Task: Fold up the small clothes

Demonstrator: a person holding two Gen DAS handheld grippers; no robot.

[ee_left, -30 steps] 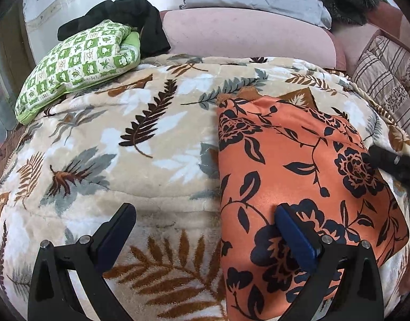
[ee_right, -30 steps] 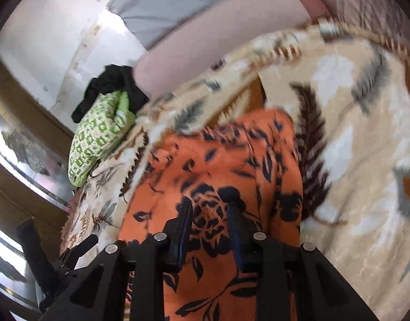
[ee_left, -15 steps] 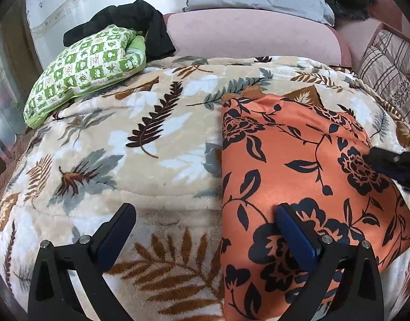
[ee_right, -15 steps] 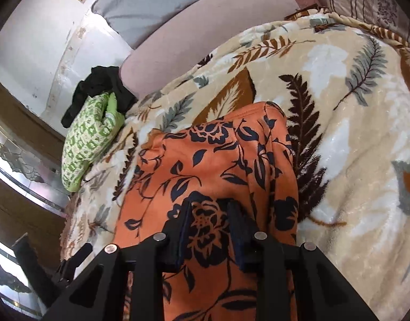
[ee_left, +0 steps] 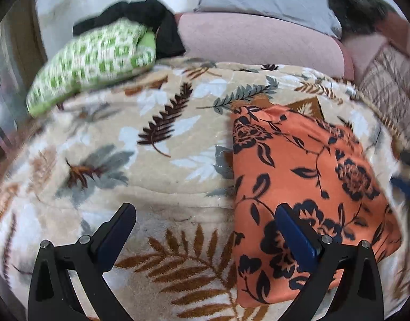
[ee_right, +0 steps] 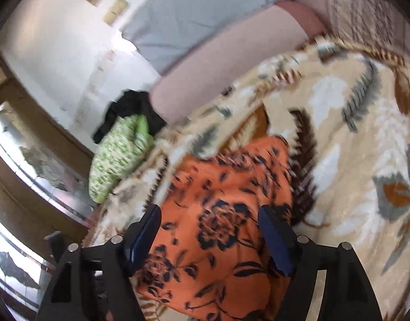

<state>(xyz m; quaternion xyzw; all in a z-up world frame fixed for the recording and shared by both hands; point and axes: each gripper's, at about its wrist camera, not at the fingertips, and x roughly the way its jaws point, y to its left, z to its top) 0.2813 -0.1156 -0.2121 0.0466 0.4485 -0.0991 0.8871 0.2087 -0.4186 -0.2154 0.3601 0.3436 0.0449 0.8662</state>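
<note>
Left wrist view: left gripper (ee_left: 202, 222) spread wide, holding nothing, over a leaf-print blanket (ee_left: 156, 165). An orange floral garment (ee_left: 306, 176), folded, lies right of centre; slippery-looking fabric could slide apart if nudged. Green patterned bundle (ee_left: 95, 64) sits far behind.

Right wrist view: right gripper (ee_right: 209, 227) parted, empty, above the garment (ee_right: 226, 214). Motion blur hides finer detail.
</note>
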